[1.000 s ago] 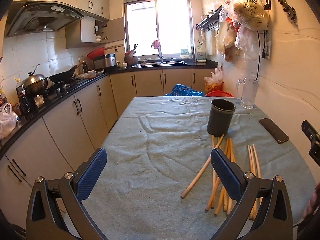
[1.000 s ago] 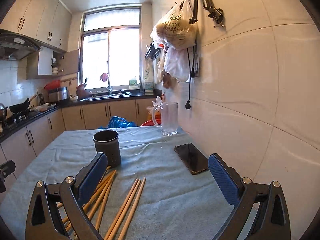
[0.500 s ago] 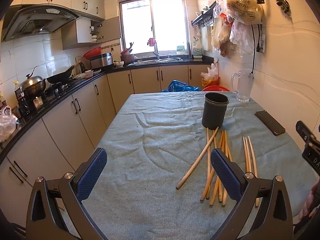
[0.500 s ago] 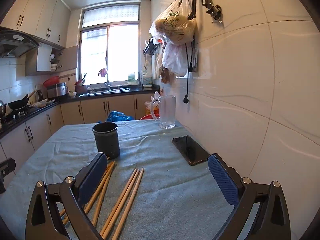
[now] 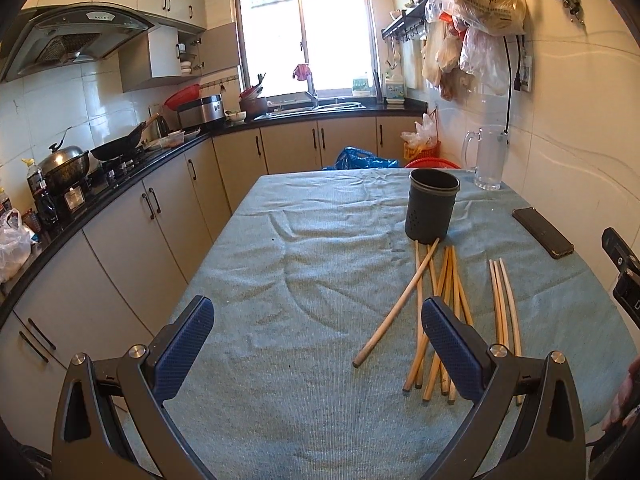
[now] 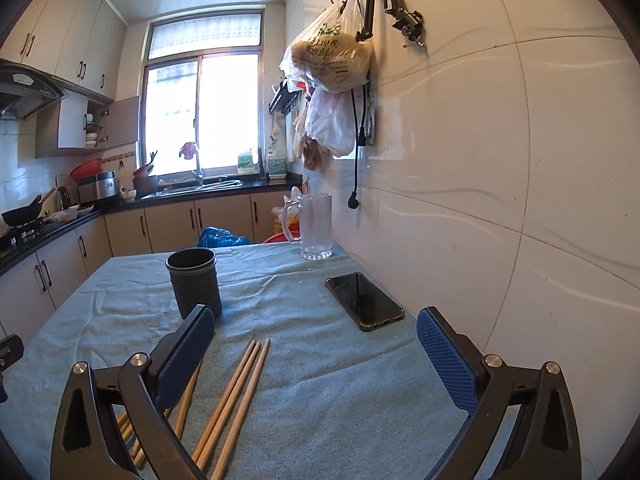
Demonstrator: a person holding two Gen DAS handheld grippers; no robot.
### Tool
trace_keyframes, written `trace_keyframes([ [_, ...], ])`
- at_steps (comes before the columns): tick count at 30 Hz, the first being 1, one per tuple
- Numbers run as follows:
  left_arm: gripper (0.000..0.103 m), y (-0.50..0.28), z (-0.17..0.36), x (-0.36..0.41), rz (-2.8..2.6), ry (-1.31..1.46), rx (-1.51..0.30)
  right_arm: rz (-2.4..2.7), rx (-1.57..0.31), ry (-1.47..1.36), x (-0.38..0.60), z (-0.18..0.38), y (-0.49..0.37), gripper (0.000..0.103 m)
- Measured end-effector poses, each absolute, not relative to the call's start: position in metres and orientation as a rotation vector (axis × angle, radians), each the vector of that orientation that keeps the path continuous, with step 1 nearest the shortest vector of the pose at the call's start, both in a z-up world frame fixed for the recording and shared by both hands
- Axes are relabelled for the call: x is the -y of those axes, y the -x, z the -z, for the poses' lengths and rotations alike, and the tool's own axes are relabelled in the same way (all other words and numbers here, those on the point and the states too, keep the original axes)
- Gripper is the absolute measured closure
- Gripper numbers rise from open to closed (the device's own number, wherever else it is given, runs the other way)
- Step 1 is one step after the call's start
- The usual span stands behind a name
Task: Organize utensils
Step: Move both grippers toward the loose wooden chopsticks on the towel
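1. The left gripper (image 5: 316, 336) hangs above the table, jaws spread wide with nothing between its blue pads (image 5: 182, 346).
2. The right gripper (image 6: 314, 350) likewise gapes wide and holds nothing.
3. Part of the person's hand (image 5: 624, 396) shows at the left view's right edge.

Left wrist view aimed down table (image 5: 320, 240) toward window; right wrist view set nearer wall, same heading. Holder cup (image 5: 432, 208) (image 6: 194, 282), chopsticks (image 5: 444, 312) (image 6: 236, 396) shared.
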State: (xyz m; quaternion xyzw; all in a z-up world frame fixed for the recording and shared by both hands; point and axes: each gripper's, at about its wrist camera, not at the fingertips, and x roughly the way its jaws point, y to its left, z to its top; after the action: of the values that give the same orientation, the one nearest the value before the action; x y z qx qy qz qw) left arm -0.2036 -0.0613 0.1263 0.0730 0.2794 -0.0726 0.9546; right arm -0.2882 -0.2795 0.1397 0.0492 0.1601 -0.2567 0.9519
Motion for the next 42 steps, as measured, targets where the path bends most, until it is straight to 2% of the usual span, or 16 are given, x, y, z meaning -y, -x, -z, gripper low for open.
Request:
trace_keyframes([
  [21,0.0,0.194,-0.111,0.064,0.144,-0.163,-0.615,0.501,-0.378,-0.102,0.278,-0.13,0.277,0.0],
  [34,0.0,0.188,-0.113,0.06,0.161,-0.208,-0.605,0.587,-0.284,-0.092,0.287,-0.135,0.288,0.0],
  [37,0.0,0.18,-0.119,0.066,0.202,-0.249,-0.598,0.568,-0.359,-0.06,0.297,-0.128,0.277,0.0],
  [42,0.0,0.155,-0.119,0.093,0.35,-0.325,-0.637,0.399,-0.631,-0.153,0.328,-0.101,0.239,0.0],
])
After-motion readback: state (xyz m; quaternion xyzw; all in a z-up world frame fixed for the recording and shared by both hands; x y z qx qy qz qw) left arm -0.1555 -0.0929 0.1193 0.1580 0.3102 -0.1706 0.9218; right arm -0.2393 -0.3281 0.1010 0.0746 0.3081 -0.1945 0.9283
